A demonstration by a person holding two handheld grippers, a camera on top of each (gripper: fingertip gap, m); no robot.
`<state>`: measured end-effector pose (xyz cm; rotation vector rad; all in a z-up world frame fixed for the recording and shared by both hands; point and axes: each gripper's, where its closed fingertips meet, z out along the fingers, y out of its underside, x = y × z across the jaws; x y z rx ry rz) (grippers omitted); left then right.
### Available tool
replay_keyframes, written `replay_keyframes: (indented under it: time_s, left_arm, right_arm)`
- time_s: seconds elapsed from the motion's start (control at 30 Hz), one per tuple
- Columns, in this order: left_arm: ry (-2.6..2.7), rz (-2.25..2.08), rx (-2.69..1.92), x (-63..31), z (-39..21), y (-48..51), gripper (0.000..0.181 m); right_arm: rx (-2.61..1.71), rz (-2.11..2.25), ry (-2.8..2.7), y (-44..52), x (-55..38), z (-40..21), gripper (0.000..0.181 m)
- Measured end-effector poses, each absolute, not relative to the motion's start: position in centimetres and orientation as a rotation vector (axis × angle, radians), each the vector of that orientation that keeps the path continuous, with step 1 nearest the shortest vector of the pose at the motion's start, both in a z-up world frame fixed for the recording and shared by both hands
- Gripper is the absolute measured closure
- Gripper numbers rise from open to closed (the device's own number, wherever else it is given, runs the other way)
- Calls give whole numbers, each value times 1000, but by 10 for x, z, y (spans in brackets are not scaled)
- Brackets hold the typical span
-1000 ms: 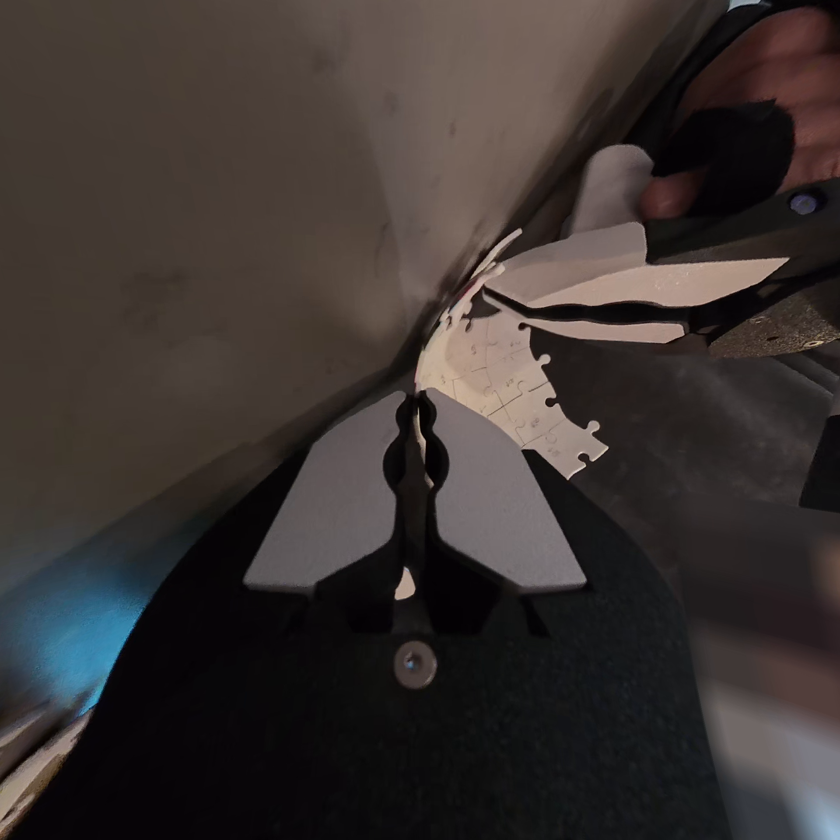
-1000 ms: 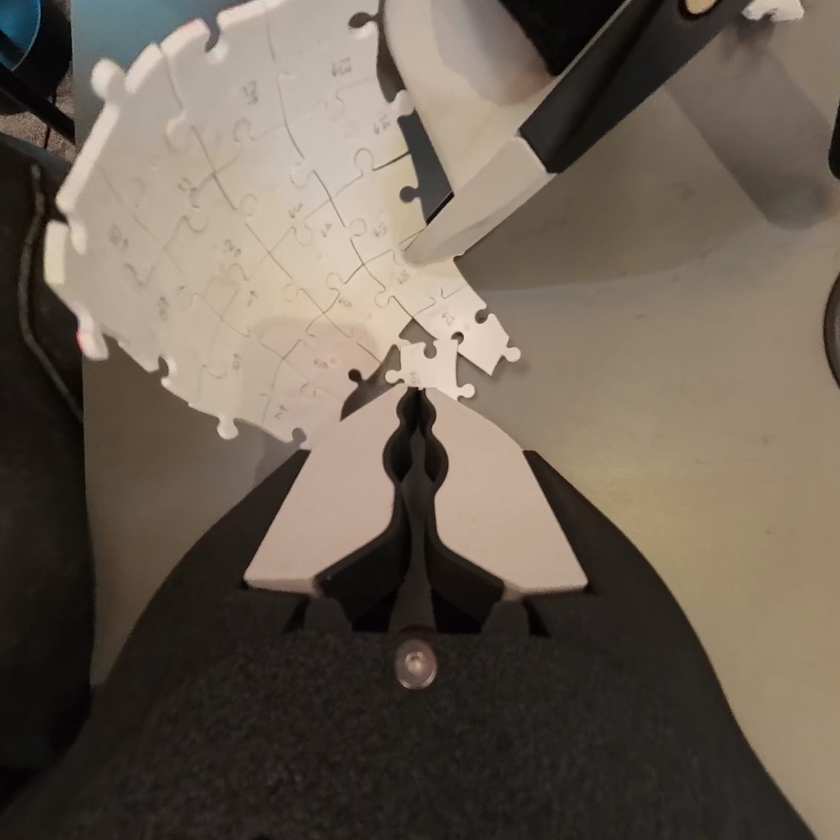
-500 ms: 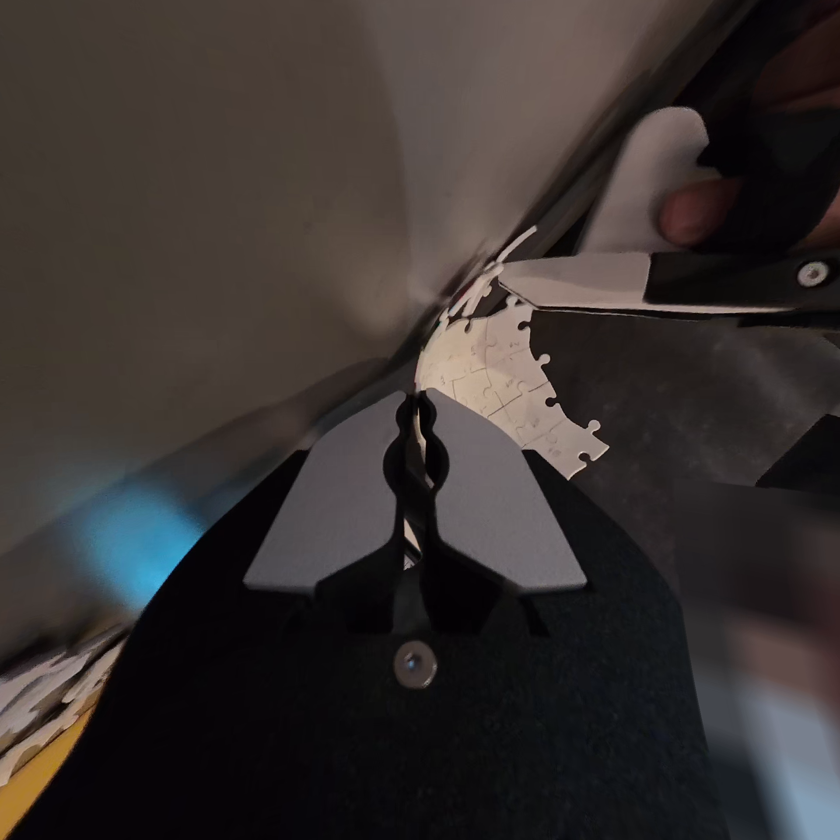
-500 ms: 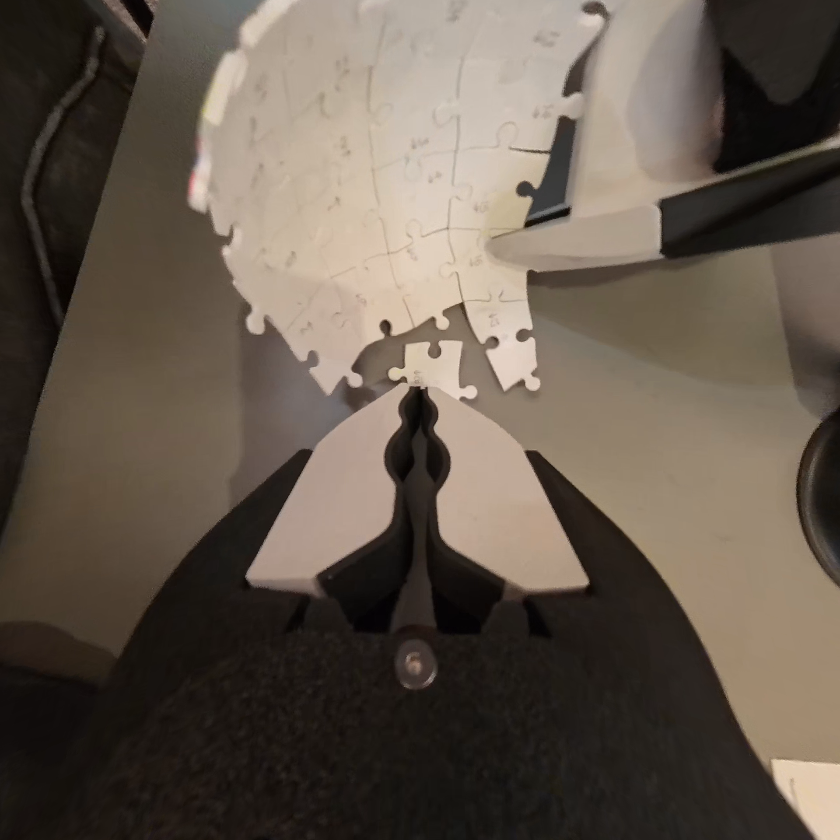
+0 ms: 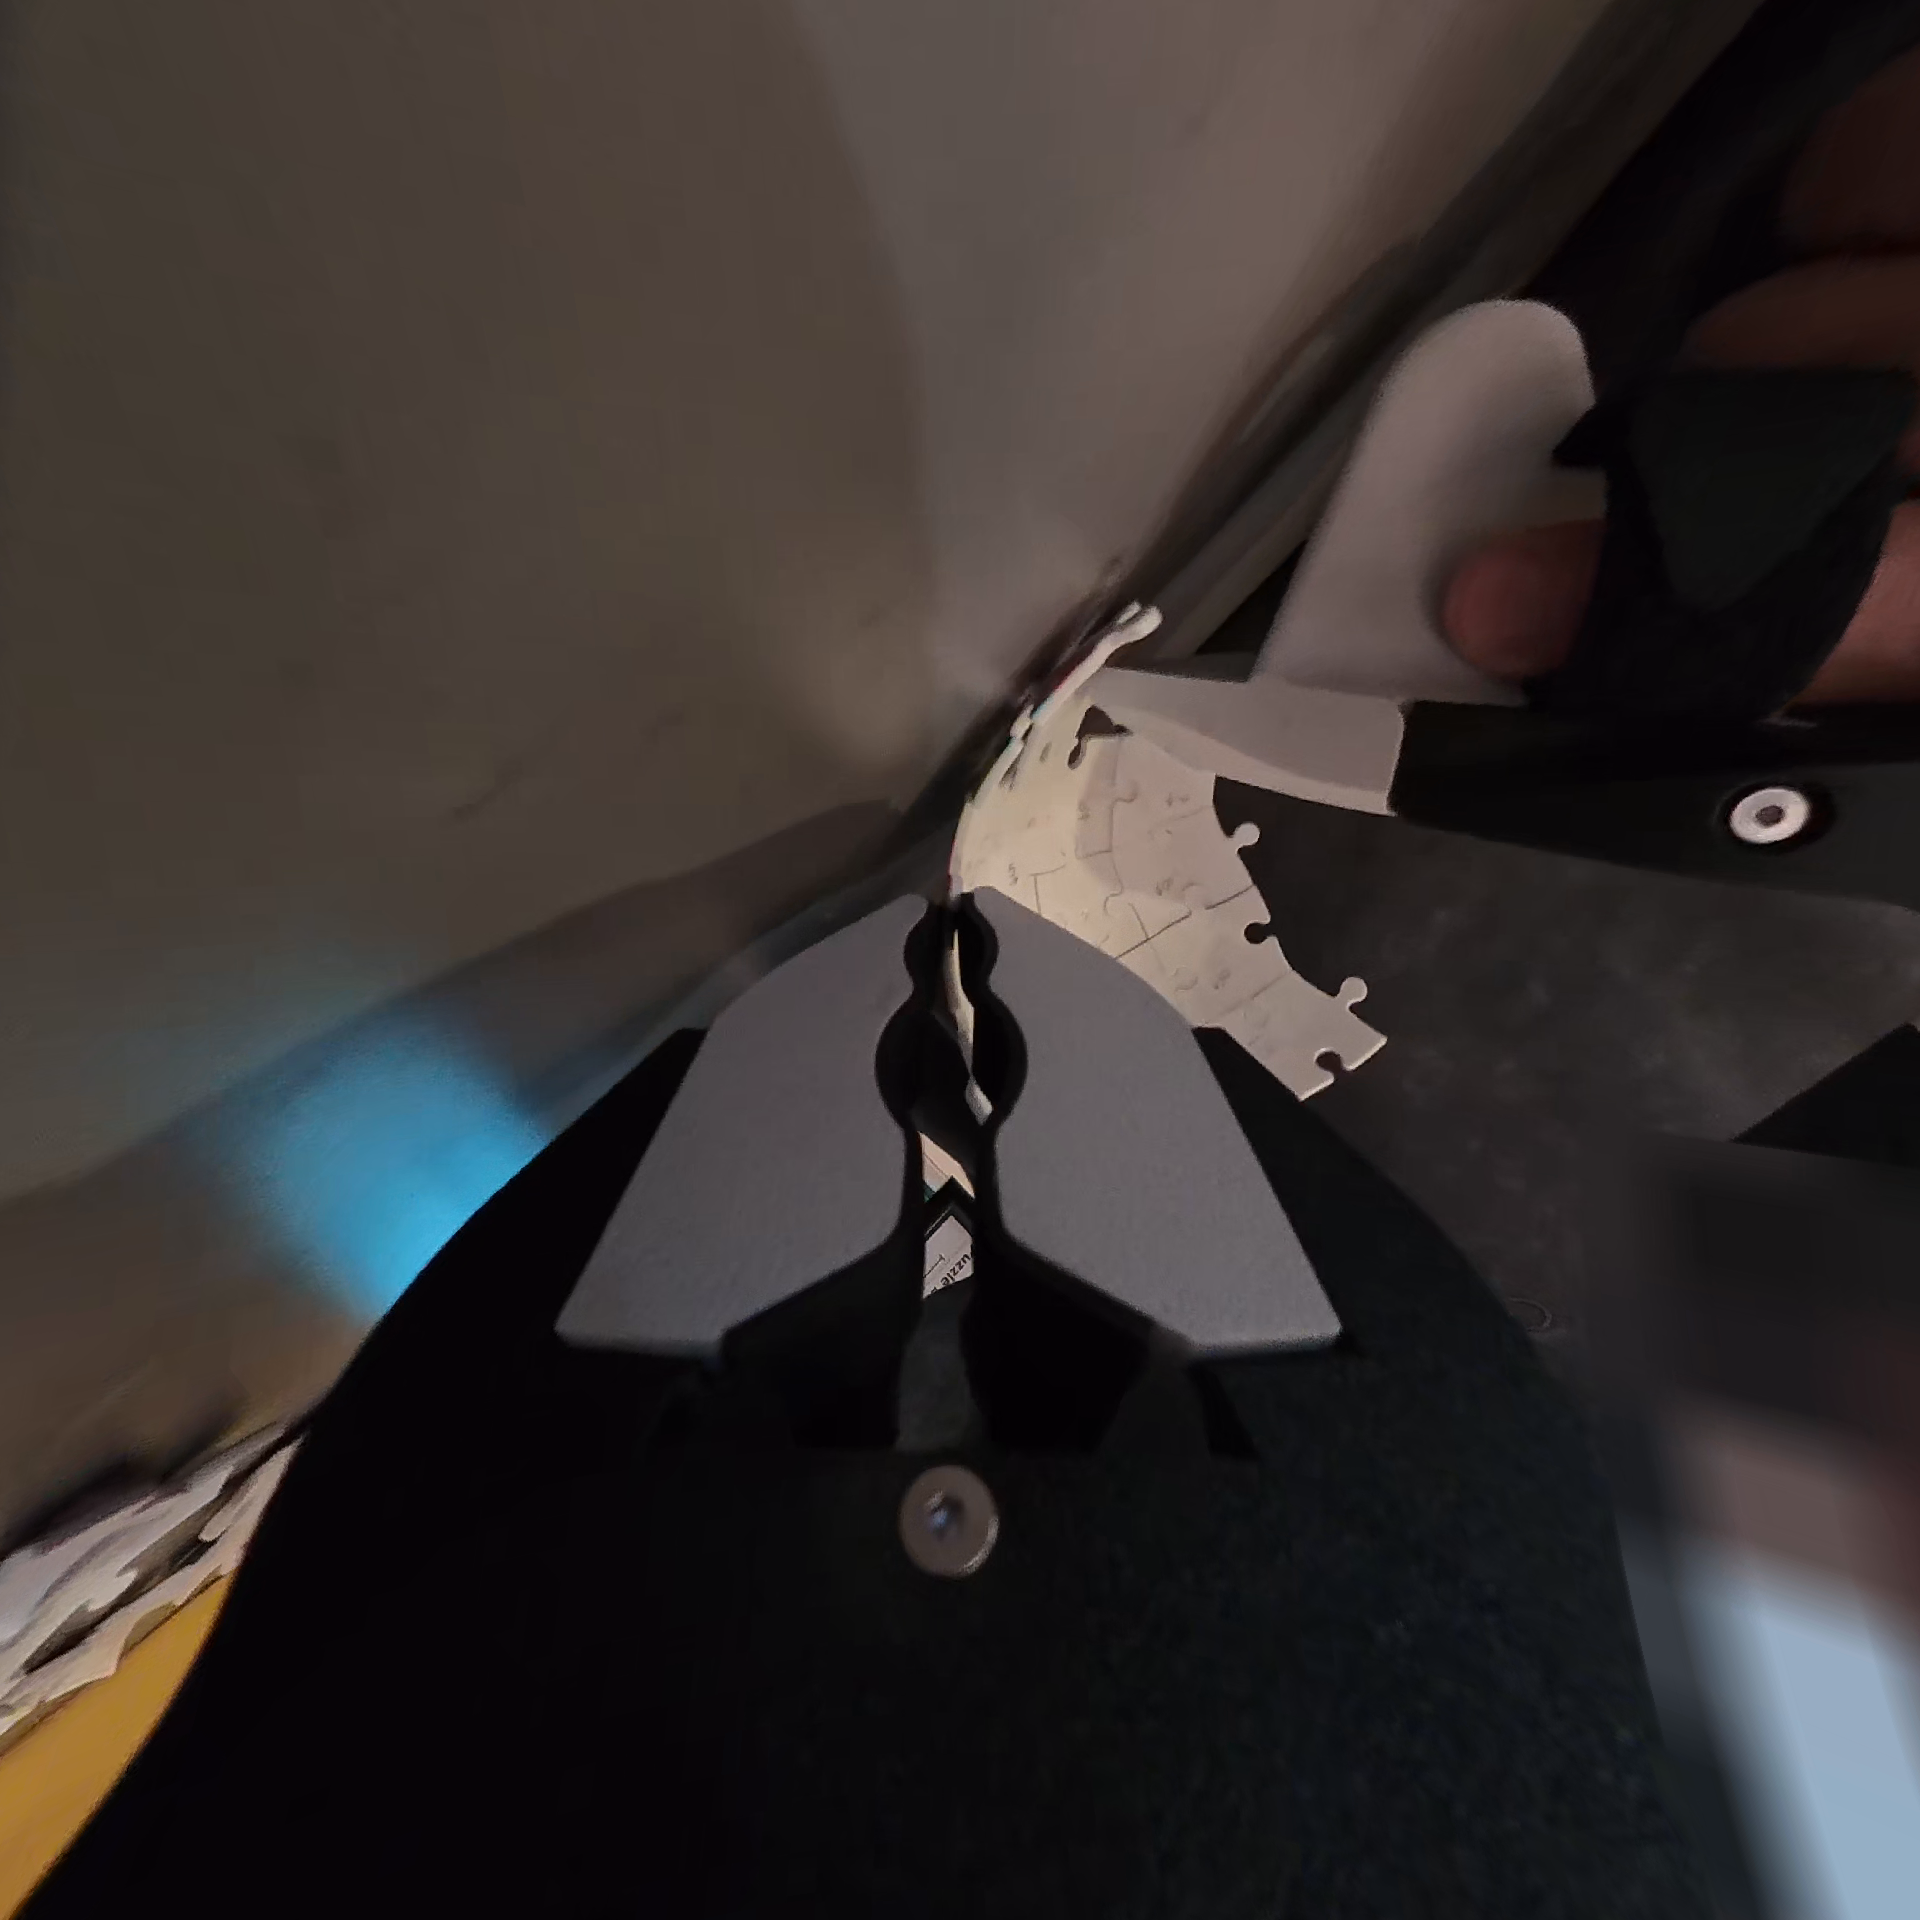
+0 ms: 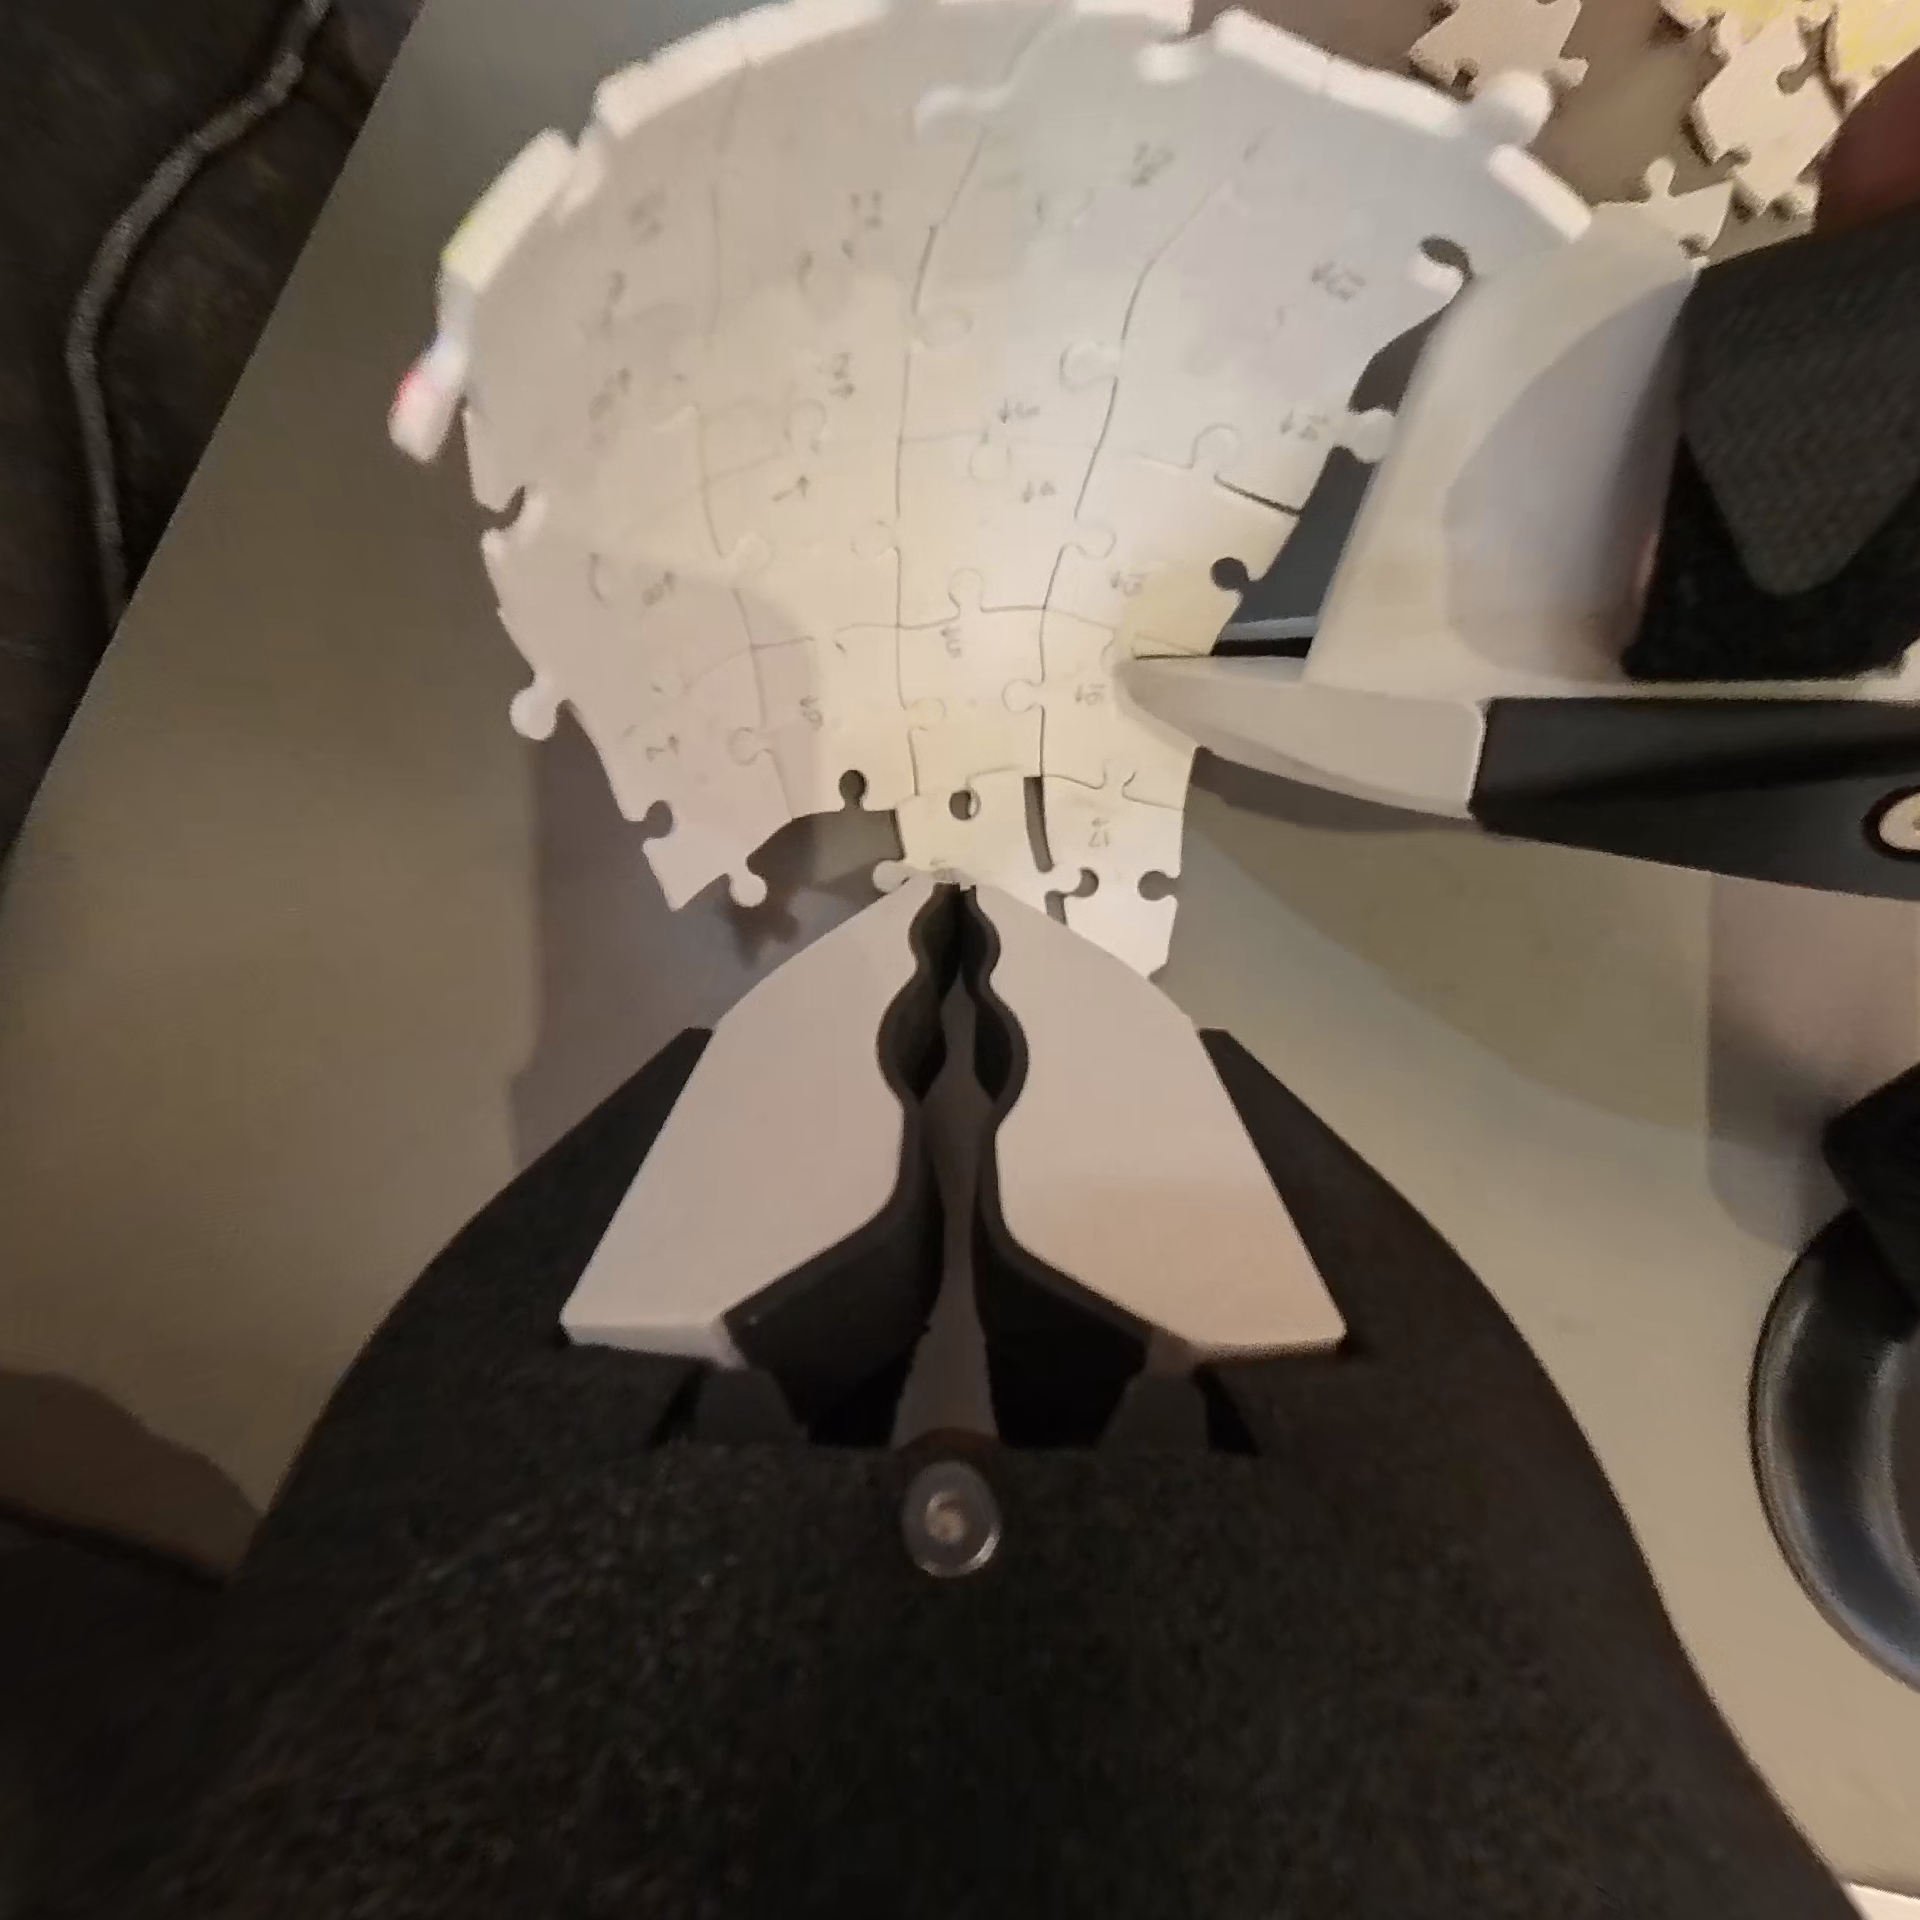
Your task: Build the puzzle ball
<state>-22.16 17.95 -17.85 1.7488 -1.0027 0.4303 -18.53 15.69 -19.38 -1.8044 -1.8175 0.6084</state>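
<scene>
Here, my right gripper (image 6: pixel 951 902), clenched on a loose piece (image 6: pixel 961 831), presses it straight ahead into the near rim of the puzzle shell (image 6: pixel 914 436), which my left gripper (image 5: pixel 954 914) clamps from the right.

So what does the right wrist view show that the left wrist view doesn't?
Only the right wrist view: the shell's whole inner face, the loose piece pushed into its lower edge with a slit beside it, spare pieces behind, and a dark round dish.

Only the left wrist view: the shell edge-on, a yellow surface under more pieces, and a fingertip.

Both: the shell, left gripper shut on it, right gripper shut, grey table.
</scene>
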Motion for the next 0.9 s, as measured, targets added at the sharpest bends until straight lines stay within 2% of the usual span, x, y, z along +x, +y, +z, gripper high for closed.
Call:
replay_keyframes:
  time_s: [0.33,0.9]
  left_arm:
    - [-1004,444,1768,-220,-178,178,180]
    - [-1000,476,1764,-220,-182,176,179]
  right_arm:
    - [-1836,607,-1704,159,-188,-178,181]
    - [-1944,589,-1695,160,-193,-193,181]
